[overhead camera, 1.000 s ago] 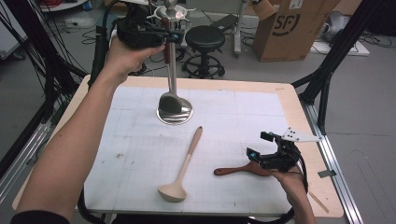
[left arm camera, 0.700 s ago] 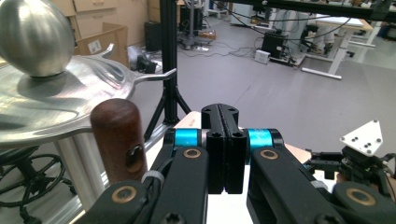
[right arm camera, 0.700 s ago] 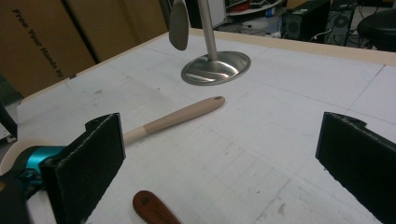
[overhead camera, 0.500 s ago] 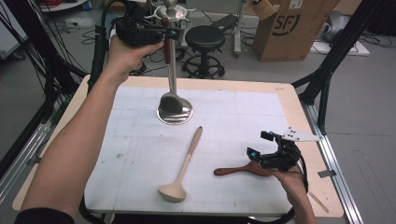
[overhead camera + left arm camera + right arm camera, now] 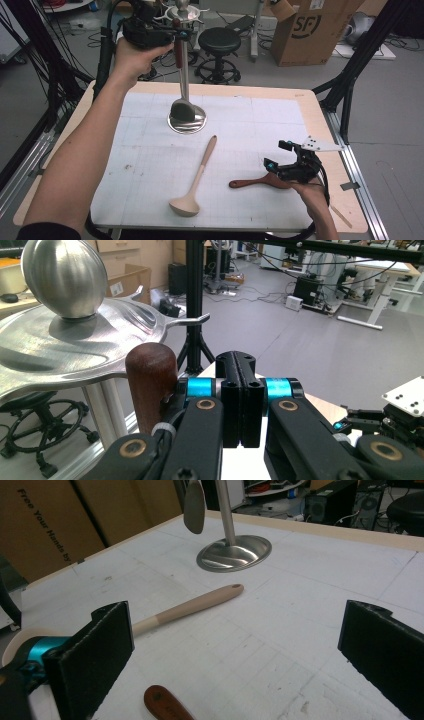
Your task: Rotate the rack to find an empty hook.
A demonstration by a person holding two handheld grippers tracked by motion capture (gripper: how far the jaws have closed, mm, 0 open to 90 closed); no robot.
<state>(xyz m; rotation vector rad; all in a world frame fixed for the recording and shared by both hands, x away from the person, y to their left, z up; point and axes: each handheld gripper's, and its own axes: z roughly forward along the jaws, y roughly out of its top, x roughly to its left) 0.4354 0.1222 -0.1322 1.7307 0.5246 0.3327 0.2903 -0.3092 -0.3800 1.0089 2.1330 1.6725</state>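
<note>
high view: left gripper (image 5: 172, 34) raised at the rack (image 5: 186, 122) top, beside the hanging metal spoon (image 5: 182, 107). left gripper view: jaws pressed together, empty, spoon's wooden handle alongside. right gripper view: jaws wide apart above the brown utensil (image 5: 165, 703); beige ladle (image 5: 192, 606) beyond.

High view overhead, gripper views low; shared stand base (image 5: 187, 121)
</note>
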